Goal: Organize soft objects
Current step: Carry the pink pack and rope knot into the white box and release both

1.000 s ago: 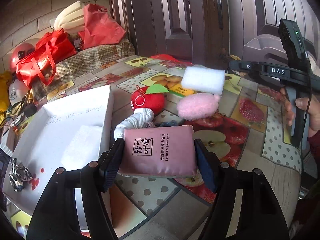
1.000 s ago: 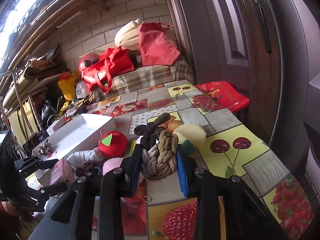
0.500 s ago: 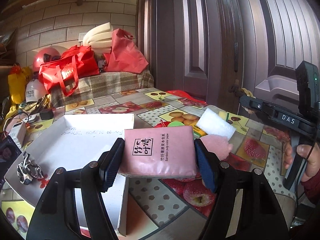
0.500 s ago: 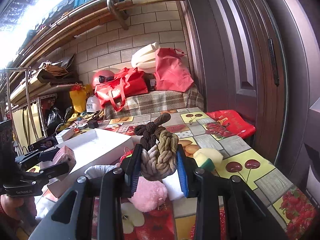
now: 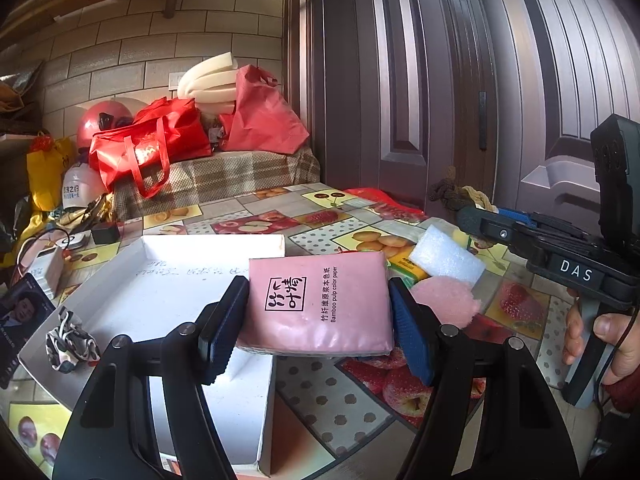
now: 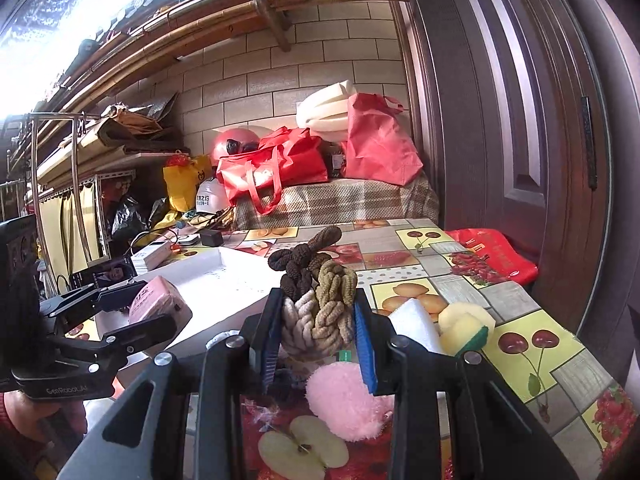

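The left gripper (image 5: 318, 312) has its jaws clamped on a pink rectangular tissue pack (image 5: 320, 304), held above the near edge of a white shallow cardboard box (image 5: 168, 280) on the fruit-patterned counter (image 5: 328, 396). The right gripper (image 6: 318, 328) has its jaws clamped on a braided brown-and-beige rope knot (image 6: 318, 296), above a fluffy pink pompom (image 6: 344, 400).

Daylight glare upper left; fisheye-warped, dark edges.
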{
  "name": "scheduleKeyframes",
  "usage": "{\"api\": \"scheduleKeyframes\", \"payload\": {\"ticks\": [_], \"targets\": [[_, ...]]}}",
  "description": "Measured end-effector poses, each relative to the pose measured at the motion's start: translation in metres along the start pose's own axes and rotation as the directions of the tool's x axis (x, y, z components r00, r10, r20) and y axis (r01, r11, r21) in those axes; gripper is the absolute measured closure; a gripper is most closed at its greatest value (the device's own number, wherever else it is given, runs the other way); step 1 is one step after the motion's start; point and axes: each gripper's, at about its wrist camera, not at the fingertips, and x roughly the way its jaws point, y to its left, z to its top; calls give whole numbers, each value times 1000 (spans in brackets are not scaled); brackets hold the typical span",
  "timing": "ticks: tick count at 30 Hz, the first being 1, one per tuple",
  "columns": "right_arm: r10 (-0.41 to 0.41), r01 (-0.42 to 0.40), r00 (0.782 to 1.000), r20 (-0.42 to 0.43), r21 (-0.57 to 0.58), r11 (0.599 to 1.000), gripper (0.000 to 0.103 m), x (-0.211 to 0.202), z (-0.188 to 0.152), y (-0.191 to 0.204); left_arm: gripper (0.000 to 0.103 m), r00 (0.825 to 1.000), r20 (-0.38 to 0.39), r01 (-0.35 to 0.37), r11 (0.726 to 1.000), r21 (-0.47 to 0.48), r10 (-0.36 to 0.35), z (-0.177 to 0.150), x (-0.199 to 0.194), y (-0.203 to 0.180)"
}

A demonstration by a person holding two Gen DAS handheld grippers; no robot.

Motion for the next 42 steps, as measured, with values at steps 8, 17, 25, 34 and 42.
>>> {"api": "scheduleKeyframes", "payload": {"ticks": [8, 17, 25, 34, 42], "targets": [[89, -92, 994, -57, -43, 995, 70, 29, -1, 35, 33, 997, 19, -80, 997, -7, 80, -1, -3, 25], [133, -143, 984, -117, -83, 986, 70, 60, -4, 68, 33, 969, 23, -241, 962, -125, 246, -6, -9, 94], [160, -174, 977, -138, -96, 980, 68, 94, 2, 99, 33, 939, 7, -339, 928, -154, 344, -4, 6, 127], [149, -163, 976, -160, -83, 983, 68, 129, 8, 121, 33, 938, -19, -345, 920, -185, 347, -2, 20, 144], [126, -140, 974, -191, -61, 988, 68, 152, 11, 128, 33, 936, -21, -350, 919, -179, 352, 1, 29, 147]]}}
